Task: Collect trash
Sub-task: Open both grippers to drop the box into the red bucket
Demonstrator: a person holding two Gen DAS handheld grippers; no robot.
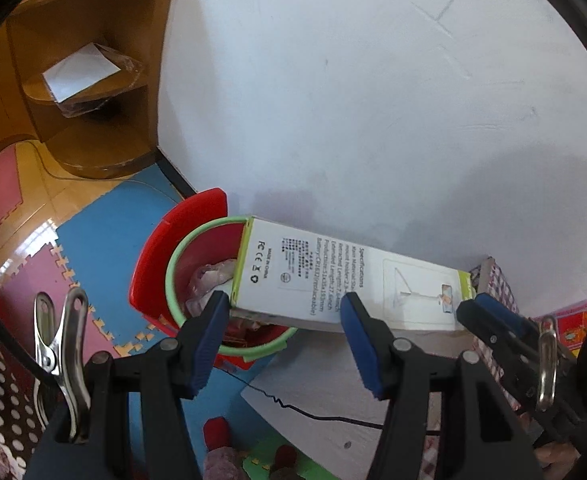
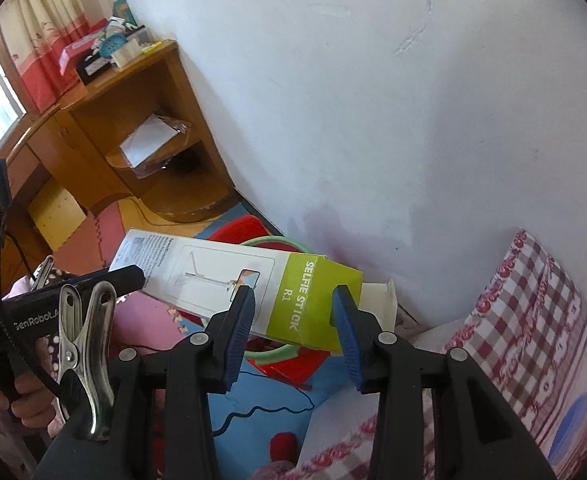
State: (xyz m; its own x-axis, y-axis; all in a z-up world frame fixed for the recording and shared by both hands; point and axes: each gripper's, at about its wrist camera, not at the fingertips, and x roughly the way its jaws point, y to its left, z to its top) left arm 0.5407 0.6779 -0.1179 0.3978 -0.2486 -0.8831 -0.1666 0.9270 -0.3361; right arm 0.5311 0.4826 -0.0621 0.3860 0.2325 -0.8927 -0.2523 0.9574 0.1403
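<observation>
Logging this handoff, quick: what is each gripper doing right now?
Left gripper: shut on the selfie stick box, at its white end.
Right gripper: shut on the same box, at its green end.

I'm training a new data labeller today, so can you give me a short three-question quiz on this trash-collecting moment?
1. True or false: the selfie stick box is held by both grippers at once.
2. What does the box's far end hang over? A) the wooden shelf unit B) the red bin with the green rim C) the checked cushion
3. Which gripper clamps the green end printed "SELFIE STICK"?

Key
1. True: the left gripper and the right gripper each have their pads on its sides.
2. B
3. The right gripper.
</observation>
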